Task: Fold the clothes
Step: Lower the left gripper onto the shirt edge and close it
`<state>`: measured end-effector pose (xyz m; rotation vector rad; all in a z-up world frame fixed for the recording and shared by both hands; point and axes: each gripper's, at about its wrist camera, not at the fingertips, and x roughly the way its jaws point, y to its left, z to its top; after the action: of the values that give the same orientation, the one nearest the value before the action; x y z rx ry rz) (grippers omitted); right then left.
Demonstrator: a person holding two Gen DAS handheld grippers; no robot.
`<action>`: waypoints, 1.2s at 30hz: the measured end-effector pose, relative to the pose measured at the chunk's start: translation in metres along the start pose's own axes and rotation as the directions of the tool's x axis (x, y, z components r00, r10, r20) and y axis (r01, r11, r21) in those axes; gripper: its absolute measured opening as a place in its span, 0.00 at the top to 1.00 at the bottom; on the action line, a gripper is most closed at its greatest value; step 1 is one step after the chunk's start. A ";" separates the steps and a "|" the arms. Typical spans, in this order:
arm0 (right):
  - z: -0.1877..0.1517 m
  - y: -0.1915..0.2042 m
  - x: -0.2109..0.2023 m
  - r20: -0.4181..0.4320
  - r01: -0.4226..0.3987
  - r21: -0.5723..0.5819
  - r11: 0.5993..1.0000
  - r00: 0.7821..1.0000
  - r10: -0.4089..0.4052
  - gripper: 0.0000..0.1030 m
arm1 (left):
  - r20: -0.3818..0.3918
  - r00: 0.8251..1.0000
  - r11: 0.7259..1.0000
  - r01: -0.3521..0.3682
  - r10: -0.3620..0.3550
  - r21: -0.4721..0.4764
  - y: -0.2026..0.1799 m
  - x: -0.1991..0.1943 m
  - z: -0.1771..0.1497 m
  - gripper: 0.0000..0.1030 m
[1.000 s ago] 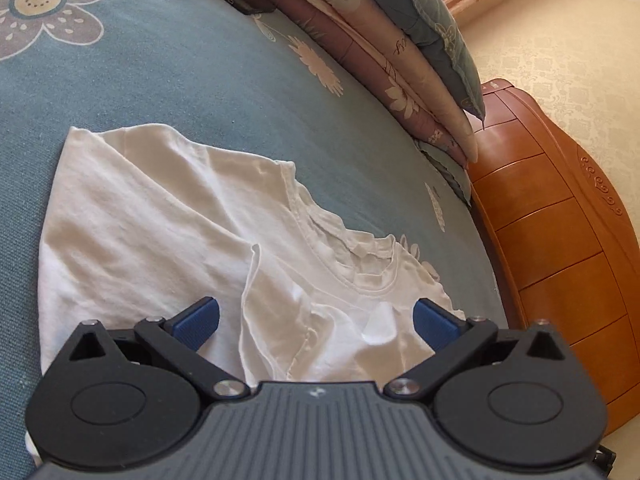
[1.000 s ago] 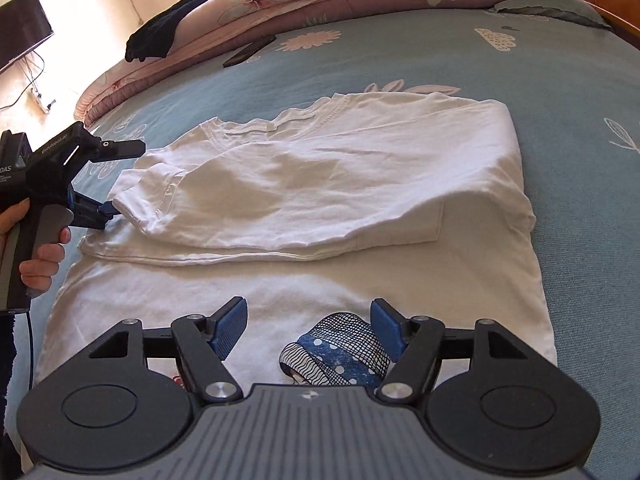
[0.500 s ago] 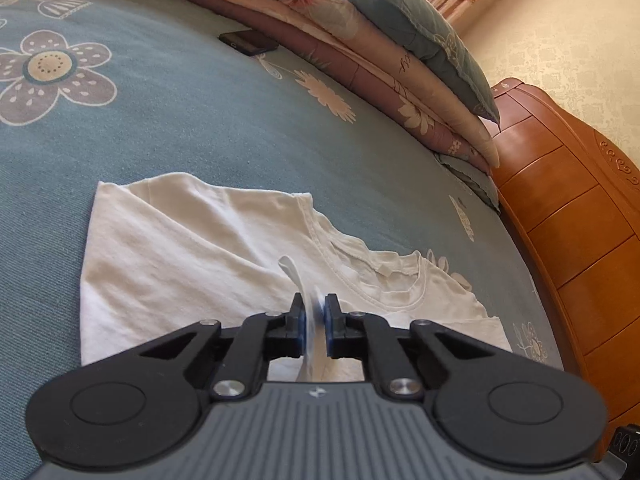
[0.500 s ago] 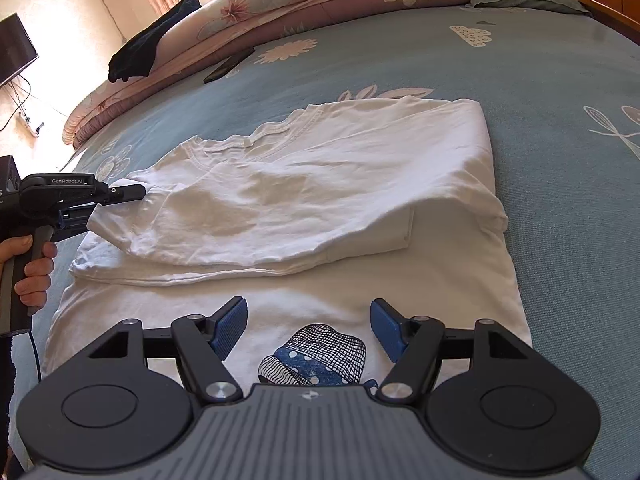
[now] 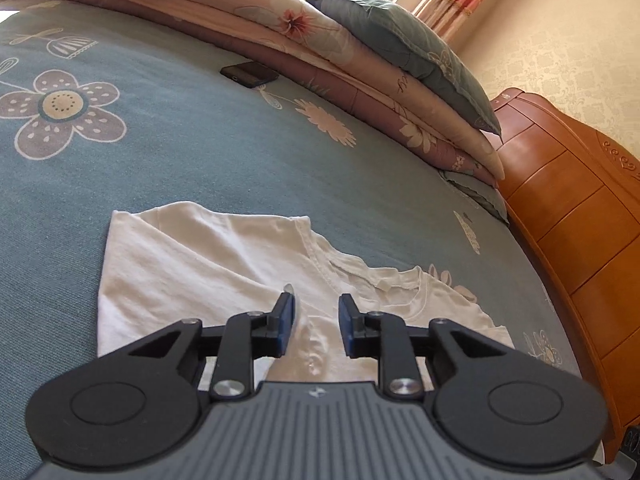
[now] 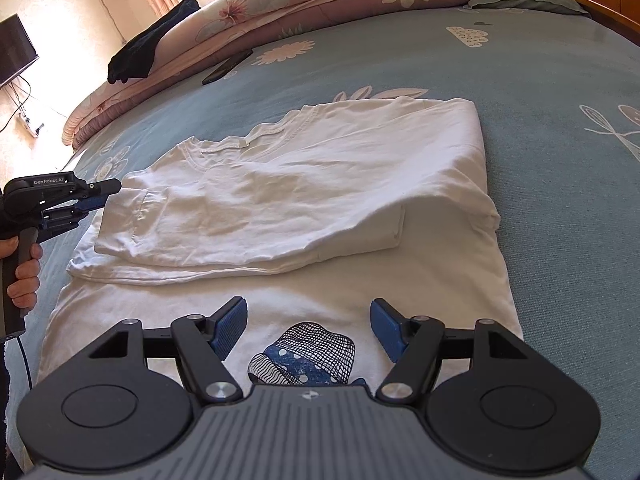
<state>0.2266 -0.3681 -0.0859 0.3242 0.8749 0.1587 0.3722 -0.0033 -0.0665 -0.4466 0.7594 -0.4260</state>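
lying on the blue flower-patterned bedspread, the white cotton t-shirt fills the lower middle of the left wrist view, its collar toward the folded pink floral quilts. the left gripper hovers over the shirt with its jaws opening, a narrow gap between the blue pads and no cloth pinched. a dark phone lies beside the quilts, and an orange wooden headboard stands at the right.

in the right wrist view, the t-shirt lies partly folded, its upper part doubled over. the right gripper hangs with jaws wide above the blue printed graphic, holding nothing. the left gripper, held by a hand, sits at the shirt's left edge.
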 end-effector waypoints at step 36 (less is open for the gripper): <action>-0.002 -0.003 -0.002 -0.003 -0.009 -0.001 1.000 1.000 0.009 0.26 | 0.009 0.980 0.975 -0.198 0.198 0.101 0.005 -0.003 -0.027 1.00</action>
<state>0.2240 -0.3705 -0.0869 0.3271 0.8760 0.1682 0.3520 -0.0036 -0.0849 -0.2716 0.7718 -0.2764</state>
